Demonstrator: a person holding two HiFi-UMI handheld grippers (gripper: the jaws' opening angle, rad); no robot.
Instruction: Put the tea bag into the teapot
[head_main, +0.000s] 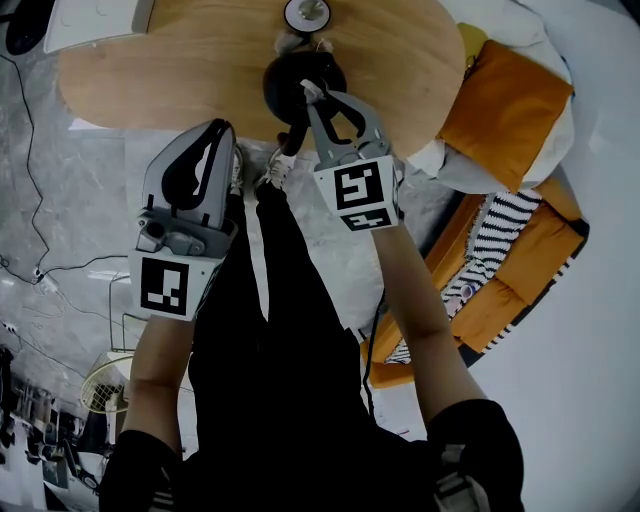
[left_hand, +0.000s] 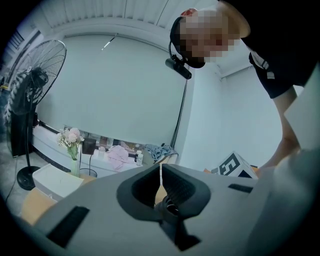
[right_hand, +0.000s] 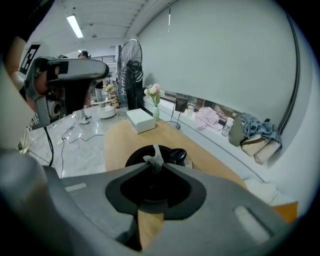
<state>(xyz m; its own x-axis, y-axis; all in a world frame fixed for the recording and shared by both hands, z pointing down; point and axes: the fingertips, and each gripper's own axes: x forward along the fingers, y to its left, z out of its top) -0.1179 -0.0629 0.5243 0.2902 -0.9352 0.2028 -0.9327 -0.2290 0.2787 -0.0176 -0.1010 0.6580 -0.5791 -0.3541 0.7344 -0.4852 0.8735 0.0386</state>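
Note:
A dark round teapot (head_main: 290, 80) stands near the front edge of the wooden table (head_main: 180, 60). My right gripper (head_main: 311, 93) hovers just over it, shut on a small white tea bag (head_main: 313, 89). In the right gripper view the crumpled tea bag (right_hand: 155, 155) sticks up between the jaw tips, with the black teapot (right_hand: 137, 156) right behind and below it. My left gripper (head_main: 221, 130) hangs left of the teapot, off the table's edge, shut and empty. In its own view the left gripper (left_hand: 160, 169) points at a pale wall, its jaws together.
A white box (right_hand: 140, 120) and a vase of flowers (right_hand: 153, 95) stand at the table's far end. A round white object (head_main: 306, 14) sits beyond the teapot. An orange sofa (head_main: 505, 110) lies to the right, and a standing fan (right_hand: 131, 70) is past the table.

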